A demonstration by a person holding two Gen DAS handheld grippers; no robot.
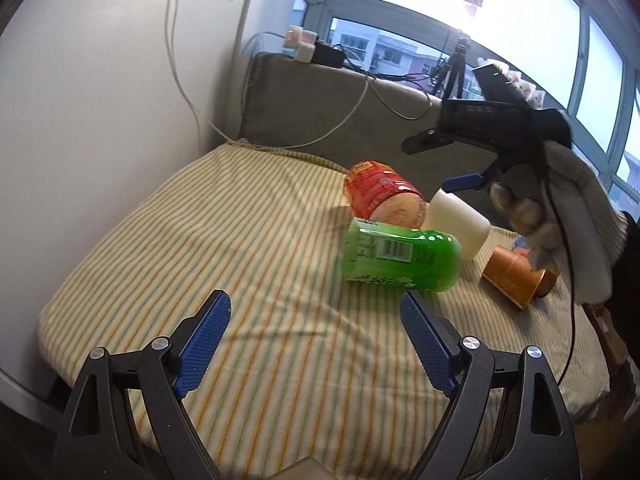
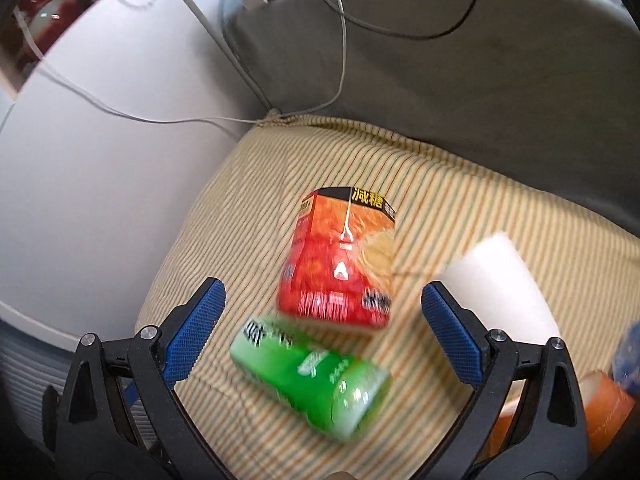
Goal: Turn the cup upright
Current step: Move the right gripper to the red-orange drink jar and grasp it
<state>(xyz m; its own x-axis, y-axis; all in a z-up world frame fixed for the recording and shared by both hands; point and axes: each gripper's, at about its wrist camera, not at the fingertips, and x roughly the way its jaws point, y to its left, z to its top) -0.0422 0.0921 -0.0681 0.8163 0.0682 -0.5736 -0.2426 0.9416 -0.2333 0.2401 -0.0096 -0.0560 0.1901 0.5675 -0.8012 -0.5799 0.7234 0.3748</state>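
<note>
Cups lie on their sides on the striped cloth [image 1: 240, 240]: a red cup [image 2: 340, 256], a green cup [image 2: 312, 380] touching it, a white cup [image 1: 456, 224] and an orange cup [image 1: 516, 276] beyond. Left tool [image 1: 316, 344] hovers released, near the green cup. Right tool [image 2: 324, 340] hangs released above the cups, held in a gloved hand [image 1: 568, 216].

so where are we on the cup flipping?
Nothing flipped yet. The green cup, red cup, white cup and copper cup all lie on their sides on the striped cloth. Both left tongs and right tongs are open, holding nothing. All grasping remains.
</note>
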